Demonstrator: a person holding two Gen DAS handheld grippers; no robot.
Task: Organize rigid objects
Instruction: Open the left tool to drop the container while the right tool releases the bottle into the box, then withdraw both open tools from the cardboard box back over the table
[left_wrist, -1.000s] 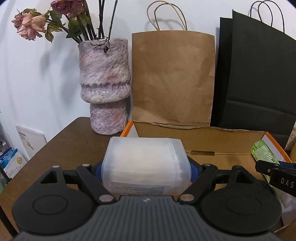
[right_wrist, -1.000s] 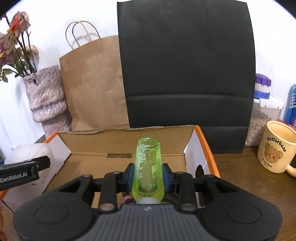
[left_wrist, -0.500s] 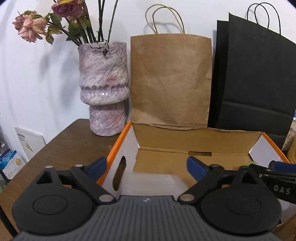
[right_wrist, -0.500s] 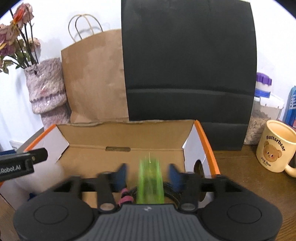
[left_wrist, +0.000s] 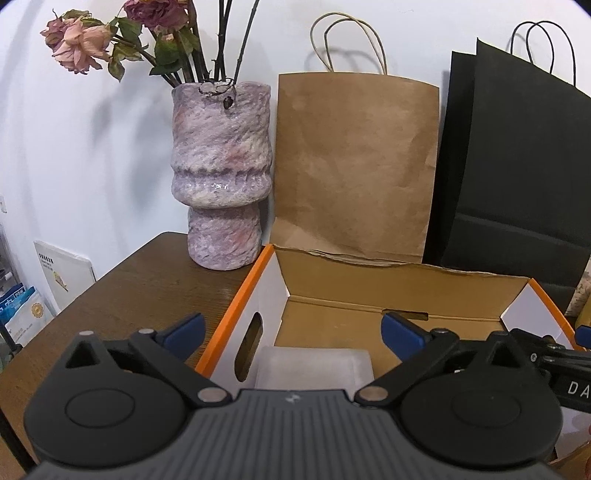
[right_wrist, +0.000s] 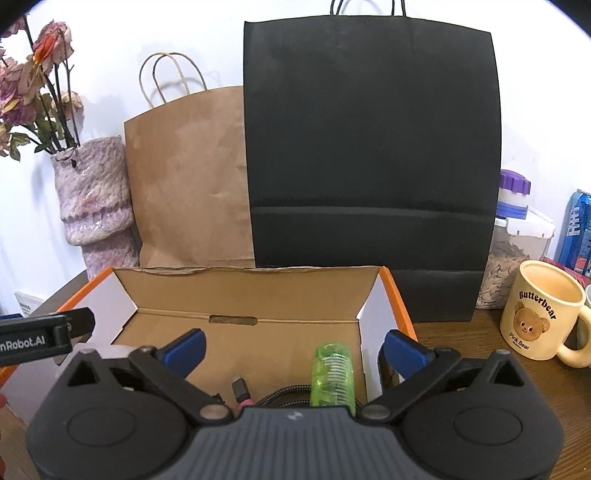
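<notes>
Both wrist views angled down, close over the open box (left_wrist: 369, 280), left one nearer the vase (left_wrist: 221, 173), both sharing box and paper bags (right_wrist: 192, 177)

- Cardboard box (right_wrist: 243, 295): lower centre of the right wrist view, open at the top, on the table (right_wrist: 461, 339).
- Bottle (right_wrist: 332, 374): lying inside the box, toward its right wall.
- Cable (right_wrist: 273, 395): inside the box, just left of the bottle.
- Plastic container (left_wrist: 314, 367): bottom centre of the left wrist view, inside the box by its left wall.
- Kraft paper bag (right_wrist: 188, 177) and paper bag (right_wrist: 373, 147): upright behind the box, left and right.
- Vase (left_wrist: 221, 170): left of the kraft bag, on the table.
- Mug (right_wrist: 539, 310): lower right, right of the box.
- Jar (right_wrist: 509, 243): behind the mug.
</notes>
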